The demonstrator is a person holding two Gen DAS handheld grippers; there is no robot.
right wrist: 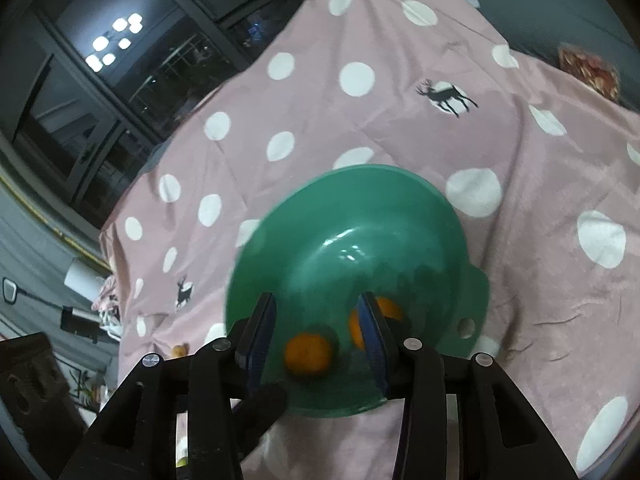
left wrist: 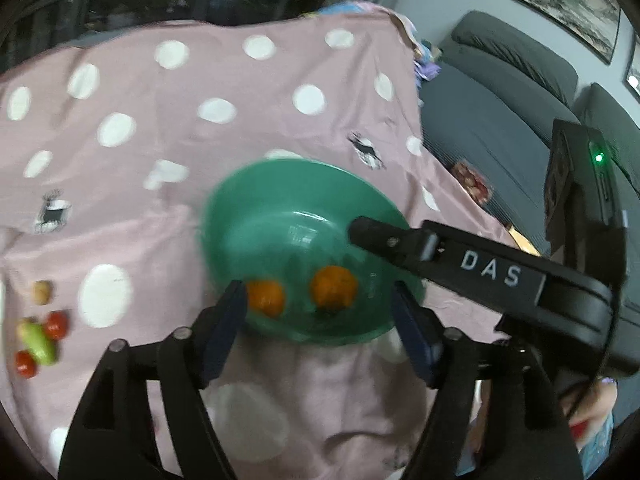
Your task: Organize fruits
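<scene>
While both hover spread wide and empty over the green bowl (left wrist: 304, 216), the left gripper (left wrist: 320, 312) and right gripper (right wrist: 316, 320) frame two oranges (left wrist: 334, 286) inside it; the right gripper's body reads "DAS".

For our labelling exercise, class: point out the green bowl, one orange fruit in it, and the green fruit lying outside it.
green bowl (right wrist: 280, 248): right wrist view, bare far-left wall.
orange fruit (left wrist: 334, 286): left wrist view, middle of its skin.
green fruit (left wrist: 39, 343): left wrist view, middle of its body.

A home living room: grey sofa (left wrist: 500, 92), framed picture (left wrist: 568, 4).
</scene>
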